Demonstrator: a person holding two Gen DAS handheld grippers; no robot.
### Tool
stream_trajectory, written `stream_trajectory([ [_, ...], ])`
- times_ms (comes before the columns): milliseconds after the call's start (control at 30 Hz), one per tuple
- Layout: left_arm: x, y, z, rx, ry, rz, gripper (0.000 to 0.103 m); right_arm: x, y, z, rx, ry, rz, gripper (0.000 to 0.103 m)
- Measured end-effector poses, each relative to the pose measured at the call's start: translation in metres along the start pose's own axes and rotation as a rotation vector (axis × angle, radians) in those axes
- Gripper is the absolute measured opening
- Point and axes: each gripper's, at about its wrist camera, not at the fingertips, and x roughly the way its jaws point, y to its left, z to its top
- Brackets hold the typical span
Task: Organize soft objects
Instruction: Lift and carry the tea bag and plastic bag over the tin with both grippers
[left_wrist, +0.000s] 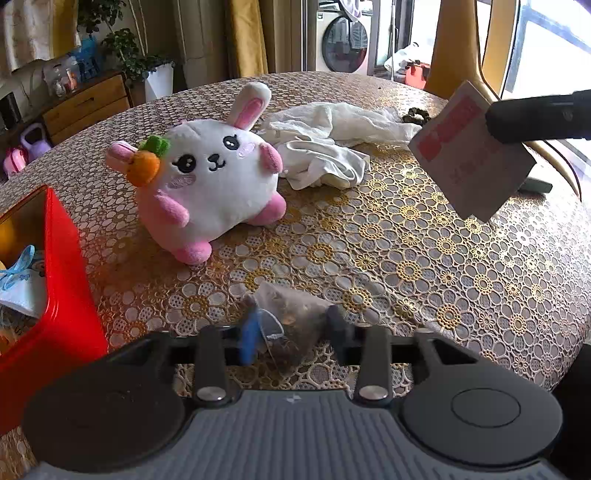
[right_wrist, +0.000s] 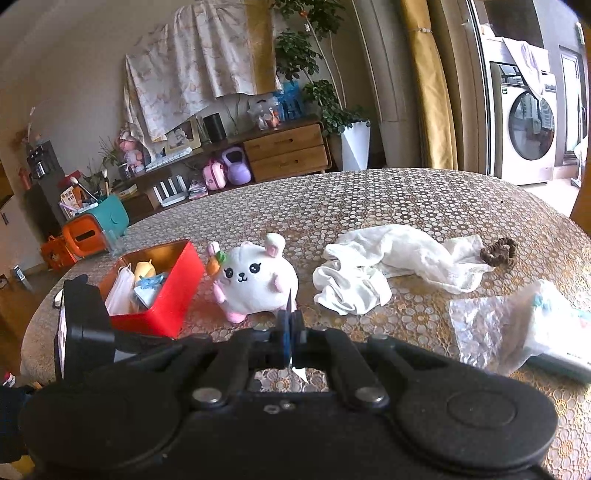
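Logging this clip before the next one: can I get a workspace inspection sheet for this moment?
Surface: round table, gold floral lace cover.
Job's things: plush bunny; white cloth; red box, partly filled; scrunchie.
Clutter: clear plastic bag.
Grippers: left gripper around a mesh sachet, pad contact unclear; right gripper shut on flat packet.
Cables: nothing seen.
Surroundings: wooden sideboard, washing machine, potted plants.
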Motion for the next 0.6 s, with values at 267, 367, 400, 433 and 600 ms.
stream_trajectory([
  [267, -0.009, 0.007, 0.003, -0.040, -0.018, 0.020, 0.016, 0.000, 0.004, 0.000, -0.003, 0.007, -0.004, 0.000],
  [367, -0.022, 0.016, 0.006, -0.075, -0.038, 0.008, 0.016, -0.002, 0.007, 0.001, -0.005, 0.004, 0.001, 0.000],
  [400, -0.029, 0.020, 0.007, -0.090, -0.043, 0.001, 0.016, -0.003, 0.009, 0.002, -0.009, 0.002, 0.002, 0.000],
  [433, -0.035, 0.024, 0.009, -0.102, -0.046, -0.004, 0.016, -0.004, 0.011, 0.004, -0.013, -0.001, 0.004, 0.000],
  [600, -0.071, 0.047, 0.013, -0.153, -0.066, -0.002, 0.016, -0.009, 0.028, 0.012, -0.037, -0.016, 0.027, 0.000],
])
